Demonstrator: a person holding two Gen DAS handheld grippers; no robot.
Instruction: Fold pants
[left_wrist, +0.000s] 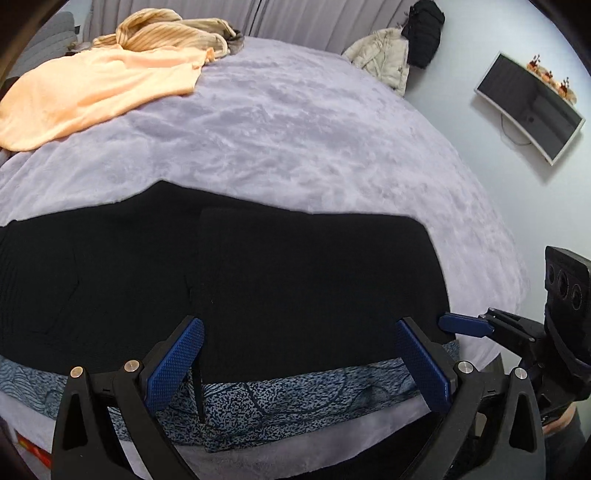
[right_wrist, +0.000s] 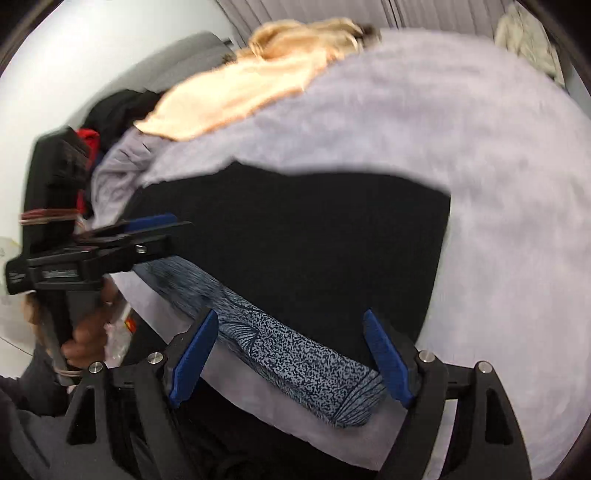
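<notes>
Black pants (left_wrist: 258, 280) lie spread flat across the near part of the bed (left_wrist: 295, 147), over its lilac plush blanket, with a blue-speckled patterned cloth (left_wrist: 288, 398) showing as a strip beneath their near edge. The left gripper (left_wrist: 295, 363) hovers over that near edge, jaws wide and empty; the right gripper (right_wrist: 291, 360) hangs over the pants' end, jaws also wide, nothing clamped. The step looks like a pause between folds, both tools free. The next move probably calls for pinching one edge of the black fabric with both tools and carrying it over; only the pants' layer should be caught, not the speckled cloth under it. A peach garment (left_wrist: 92, 96) and a tan striped one (left_wrist: 166, 33) sit well apart at the far side, out of the way. Right view is blurred.
</notes>
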